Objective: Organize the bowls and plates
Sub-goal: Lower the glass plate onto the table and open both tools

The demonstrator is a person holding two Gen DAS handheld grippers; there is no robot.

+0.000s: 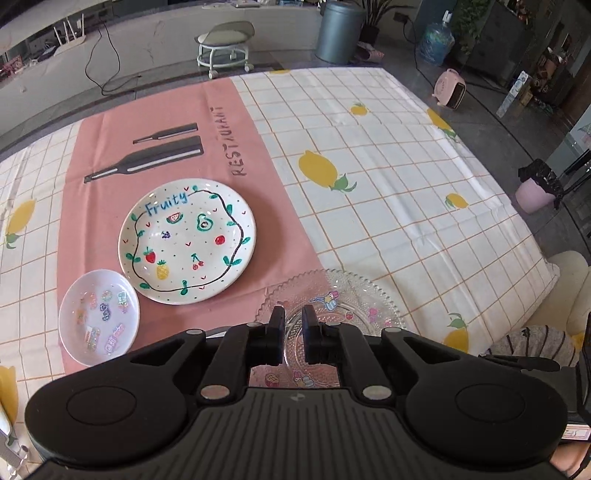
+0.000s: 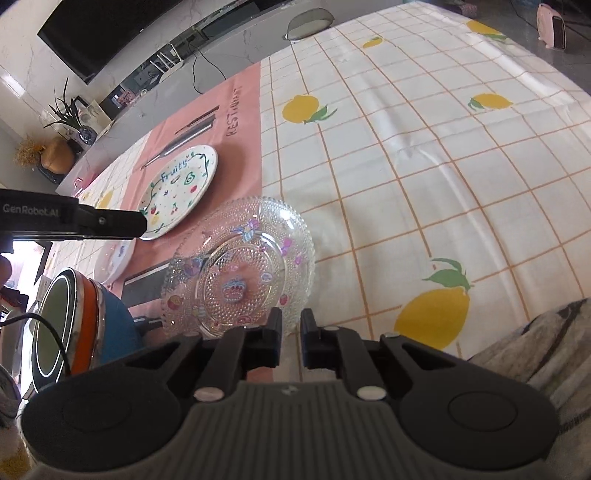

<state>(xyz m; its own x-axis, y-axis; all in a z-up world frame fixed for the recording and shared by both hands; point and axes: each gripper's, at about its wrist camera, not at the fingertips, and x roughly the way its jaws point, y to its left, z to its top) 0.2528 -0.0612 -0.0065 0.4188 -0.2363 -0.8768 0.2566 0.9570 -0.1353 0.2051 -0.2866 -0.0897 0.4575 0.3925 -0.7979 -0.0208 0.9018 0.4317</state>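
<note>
A clear glass plate [image 1: 343, 295] with cartoon stickers lies at the near edge of the pink mat. My left gripper [image 1: 293, 314] hovers over its middle, jaws shut with only a thin slit and nothing in them. In the right wrist view my right gripper [image 2: 291, 317] sits just at the near rim of the glass plate [image 2: 240, 266], shut, with only cloth showing in the slit. A white "Fruity" plate [image 1: 186, 242] lies further back on the mat. A small white bowl [image 1: 99, 317] with stickers sits to its left, touching its rim. The left gripper's arm [image 2: 74, 221] crosses the left side.
The pink mat [image 1: 166, 110] lies on a checked lemon tablecloth [image 1: 388, 166] that stretches wide to the right. A round blue and orange object [image 2: 92, 325] stands close at the near left. Beyond the far edge are a stool [image 1: 223, 44] and a bin [image 1: 340, 29].
</note>
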